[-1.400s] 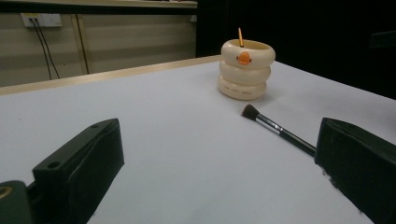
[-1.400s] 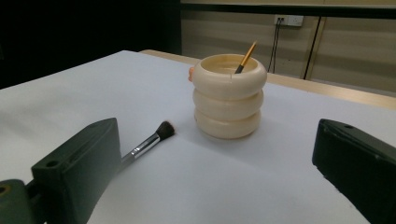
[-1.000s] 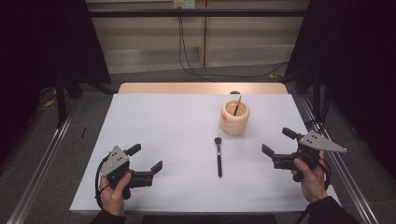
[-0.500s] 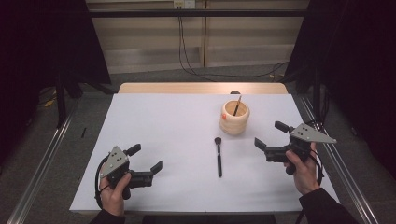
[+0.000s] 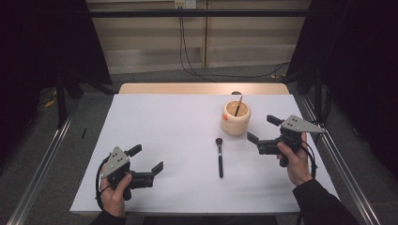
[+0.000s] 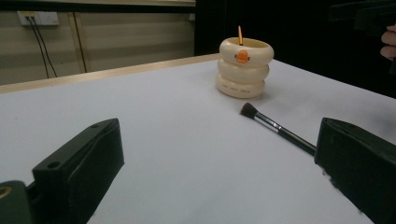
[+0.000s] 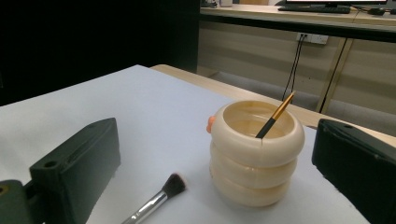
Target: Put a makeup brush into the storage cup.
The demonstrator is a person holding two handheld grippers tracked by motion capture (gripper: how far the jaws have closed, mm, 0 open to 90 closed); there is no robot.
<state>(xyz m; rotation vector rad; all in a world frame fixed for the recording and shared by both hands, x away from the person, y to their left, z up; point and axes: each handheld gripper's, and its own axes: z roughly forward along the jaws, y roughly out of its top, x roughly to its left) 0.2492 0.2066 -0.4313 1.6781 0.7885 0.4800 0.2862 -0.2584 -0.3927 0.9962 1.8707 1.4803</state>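
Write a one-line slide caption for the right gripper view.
Open right gripper faces a cream ringed holder with one brush inside; a makeup brush lies beside it.

Brush [image 7: 156, 199] handle cut off by right gripper view's bottom edge

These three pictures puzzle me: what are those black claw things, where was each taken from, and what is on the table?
A person sits at a white table, each hand holding a tool with two black jaws. The left gripper and right gripper both stand open and hold nothing. One picture looks down from above. The other two come from small cameras riding on each gripper, so its own jaws rise from the bottom edge. On the table lies a makeup brush, and beside it stands a cream ringed cup with a thin brush leaning inside.
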